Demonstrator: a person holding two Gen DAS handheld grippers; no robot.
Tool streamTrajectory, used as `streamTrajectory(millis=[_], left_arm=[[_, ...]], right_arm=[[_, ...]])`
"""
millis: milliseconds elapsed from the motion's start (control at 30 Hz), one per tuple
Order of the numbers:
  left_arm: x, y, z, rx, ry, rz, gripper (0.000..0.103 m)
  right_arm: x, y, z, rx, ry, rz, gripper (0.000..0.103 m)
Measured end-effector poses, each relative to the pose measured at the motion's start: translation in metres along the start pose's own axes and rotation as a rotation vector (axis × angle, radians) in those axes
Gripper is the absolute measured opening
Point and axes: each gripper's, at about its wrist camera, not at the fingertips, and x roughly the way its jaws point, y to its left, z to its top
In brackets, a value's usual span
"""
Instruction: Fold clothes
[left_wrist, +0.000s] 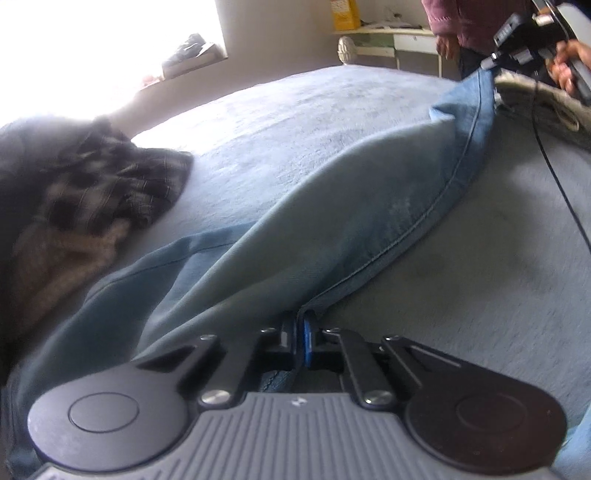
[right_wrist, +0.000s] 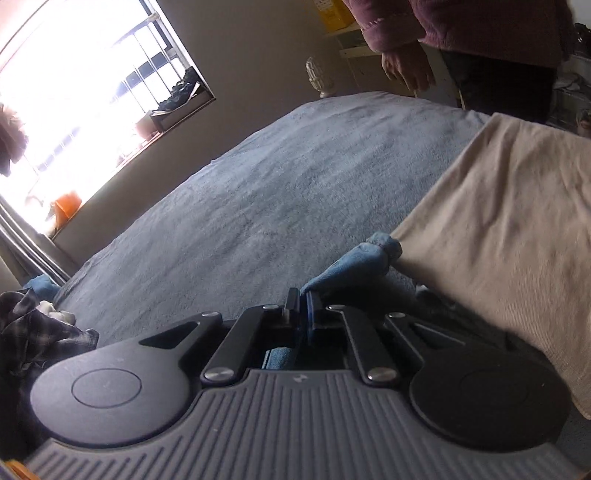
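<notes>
A: Denim, heavy and limp: jeans (left_wrist: 369, 206) strung above the bed (left_wrist: 295, 110), toward 1 o'clock.
B: Grippers?
A: Left gripper (left_wrist: 300, 330) and right gripper (right_wrist: 301, 308) both pinched onto hem edges, probably. Grip seams.

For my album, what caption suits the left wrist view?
Left tongs clamp blue jeans stretched across a grey bed.

Jeans (left_wrist: 369, 206): blue denim, matt, stitched seam. Bed blanket (left_wrist: 295, 122): grey-blue fleece, napped, matt. Plaid shirt (left_wrist: 110, 177): thin woven cloth. Beige garment (right_wrist: 498, 229): finely ribbed cloth. Left gripper (left_wrist: 300, 334): matt black plastic, bright metal rivets, ribbed grey housing.
</notes>
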Motion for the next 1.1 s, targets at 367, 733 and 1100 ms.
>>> streamTrajectory(millis=[367, 733, 1100], left_arm=[[-0.044, 0.024, -0.012, -0.150, 0.027, -0.253, 0.003], [-0.084, 0.058, -0.031, -0.314, -0.004, -0.233, 0.039], [-0.121, 0.122, -0.064, -0.554, -0.062, 0.005, 0.055]], right_arm=[[-0.053, -0.006, 0.009, -0.048, 0.061, 0.016, 0.002], [-0.062, -0.077, -0.065, 0.019, 0.246, -0.226, 0.010], [-0.098, 0.054, -0.087, -0.436, 0.056, 0.078, 0.019]])
